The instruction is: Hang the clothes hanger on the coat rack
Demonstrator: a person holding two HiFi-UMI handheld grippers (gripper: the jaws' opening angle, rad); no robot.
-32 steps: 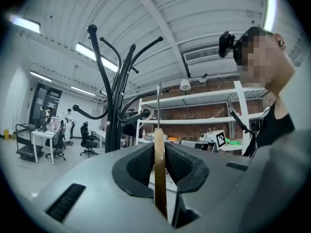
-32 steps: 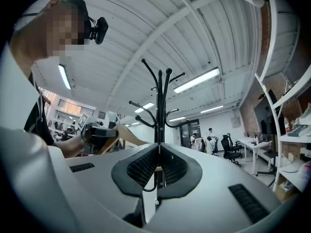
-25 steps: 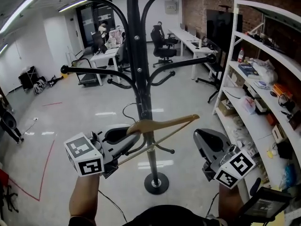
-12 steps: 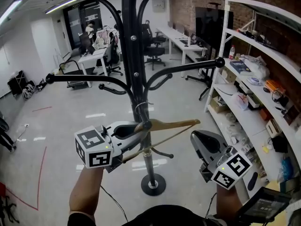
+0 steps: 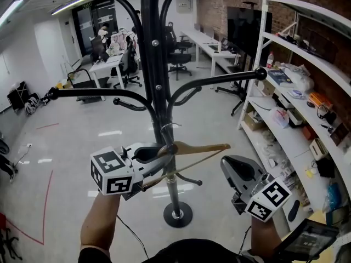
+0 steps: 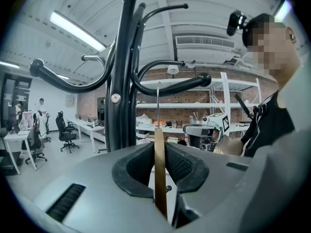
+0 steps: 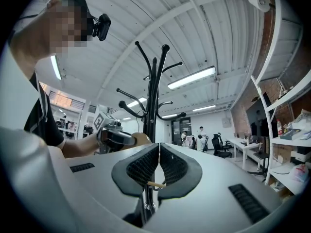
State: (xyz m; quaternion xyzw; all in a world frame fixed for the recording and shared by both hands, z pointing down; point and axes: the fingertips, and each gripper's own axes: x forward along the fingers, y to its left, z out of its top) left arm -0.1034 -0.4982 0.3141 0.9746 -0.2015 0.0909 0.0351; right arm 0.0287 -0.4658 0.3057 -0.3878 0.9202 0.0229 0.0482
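**Coat rack [image 5: 151,64] [image 6: 124,81] [image 7: 151,96], one.** Black, with one upright pole on a round base standing on the grey floor [image 5: 71,141]. Six curved arms with ball ends show in the head view.

**Clothes hanger [image 5: 197,148] [image 6: 159,169] [image 7: 155,184], one.** Wooden, with a wire hook. It is held right against the rack's pole, below the long arms and well above the base. Its free end reaches out toward the right hand-held gripper. In the left gripper view the hook rises toward a lower curved arm, but I cannot tell whether it rests on that arm.

**Shelving unit [image 5: 307,8], one.** White, standing at the right along a brick wall. Its shelves carry boxes, bags, a bottle and small clutter too fine to count.

**Left hand-held gripper [image 5: 156,156] [image 6: 159,149], one.** Its jaws stand partly closed and clamp the hanger's wooden body, which sits edge-on between the ribbed pads. The gripper is just beside the pole.

**Right hand-held gripper [image 5: 230,163] [image 7: 159,149], one.** Its jaws are pressed together with nothing gripped. It is held right of the pole, near the hanger's free end but apart from it. The hanger's tip shows beyond the gap under the pads.
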